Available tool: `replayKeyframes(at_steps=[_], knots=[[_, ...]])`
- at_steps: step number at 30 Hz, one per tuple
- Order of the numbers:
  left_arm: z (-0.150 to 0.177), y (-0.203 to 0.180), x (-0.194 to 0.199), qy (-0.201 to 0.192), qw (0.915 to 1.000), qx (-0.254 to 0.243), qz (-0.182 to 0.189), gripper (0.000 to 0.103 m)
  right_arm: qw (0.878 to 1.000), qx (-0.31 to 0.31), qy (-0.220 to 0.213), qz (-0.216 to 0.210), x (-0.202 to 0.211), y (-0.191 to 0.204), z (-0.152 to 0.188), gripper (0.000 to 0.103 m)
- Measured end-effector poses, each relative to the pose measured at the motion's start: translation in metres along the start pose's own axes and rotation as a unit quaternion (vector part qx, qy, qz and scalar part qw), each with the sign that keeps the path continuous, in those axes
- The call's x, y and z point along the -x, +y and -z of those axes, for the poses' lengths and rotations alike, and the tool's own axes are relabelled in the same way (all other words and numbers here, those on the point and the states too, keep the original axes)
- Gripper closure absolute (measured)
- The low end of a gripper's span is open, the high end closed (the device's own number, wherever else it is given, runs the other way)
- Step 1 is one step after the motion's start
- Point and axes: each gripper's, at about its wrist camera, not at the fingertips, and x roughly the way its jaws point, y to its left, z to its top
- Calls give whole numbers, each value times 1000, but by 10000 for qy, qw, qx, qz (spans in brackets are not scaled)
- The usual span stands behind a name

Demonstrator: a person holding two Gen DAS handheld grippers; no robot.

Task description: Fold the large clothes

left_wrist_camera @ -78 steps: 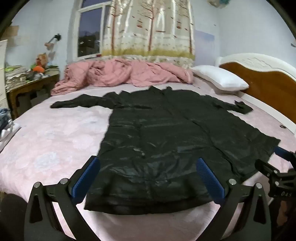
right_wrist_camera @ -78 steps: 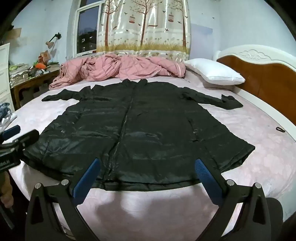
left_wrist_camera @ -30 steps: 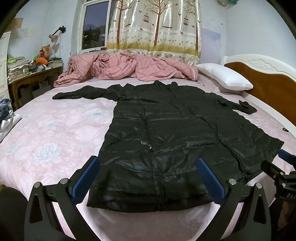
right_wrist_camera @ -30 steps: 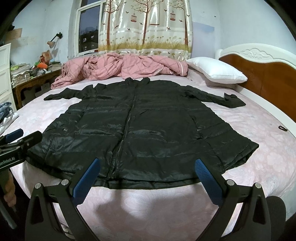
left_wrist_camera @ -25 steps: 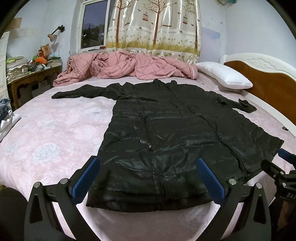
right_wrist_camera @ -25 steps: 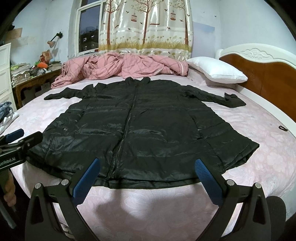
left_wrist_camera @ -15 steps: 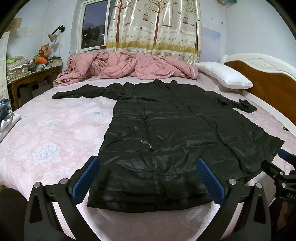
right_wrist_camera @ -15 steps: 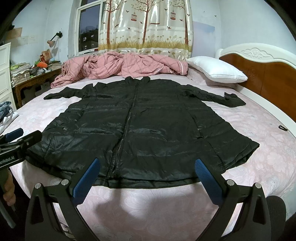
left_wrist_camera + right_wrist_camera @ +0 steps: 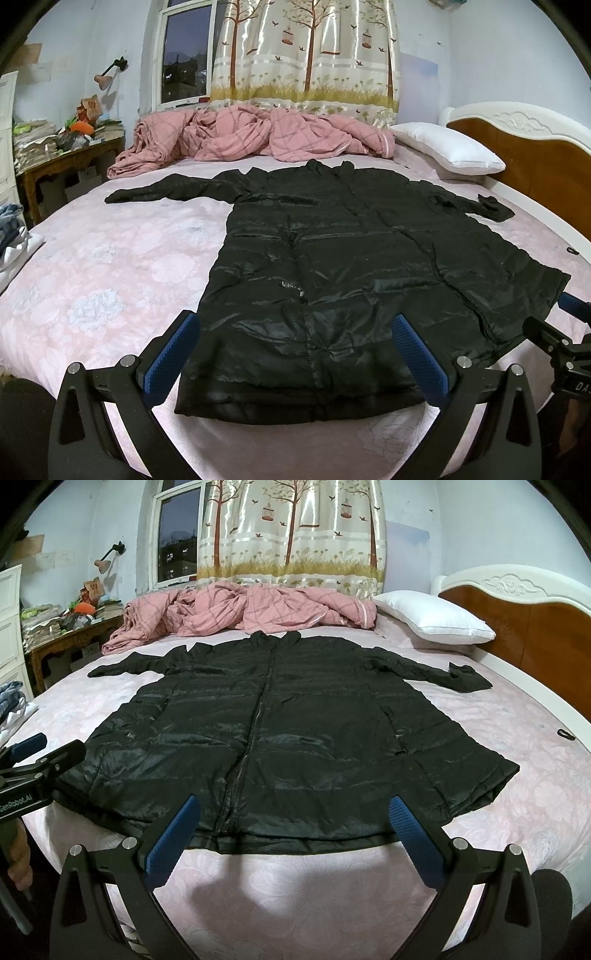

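1. Pink-sheeted bed (image 9: 110, 258) filling both views, with the black padded coat (image 9: 280, 738) spread flat on it, front up, zip closed, sleeves out to each side, hem nearest the cameras.
2. No fold begun, by the look of it; likely next: closing on a sleeve or hem corner and carrying it across the body, slippery shell calling for a firm pinch.
3. Left gripper (image 9: 295, 354) spread wide, empty, poised over the hem; right gripper (image 9: 288, 830) likewise wide and empty.
4. Right view alone showing the zip line centred; left view alone showing a small pale mark (image 9: 291, 285) on the coat.
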Motion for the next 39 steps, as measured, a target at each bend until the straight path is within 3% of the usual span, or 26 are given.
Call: replayKeyframes(at_steps=[21,23,26,29,32,35,39], knots=[[3,-15,-1,-109,9990,-427,-30,0,9999,33,91,-32,-10,8,12,0],[4,-16,-2,-39,9988,-489,-29,0,9997,192,92,130,-11,11,14,0],[6,-18,-6,45,9979,-583,-284,0,9960,394,15,799,-12,10,17,0],[8,-23,-9,159,9969,-764,-30,0,9958,440,254,758,-17,5,21,0],[13,-37,-10,324,9925,-1140,309,0,9937,746,744,377,-25,5,29,0],[25,-58,-15,629,9805,-1753,625,0,9869,1215,1041,227,-26,14,40,0],[44,-78,-26,955,9671,-2336,326,0,9824,1435,1156,300,-27,18,45,0]])
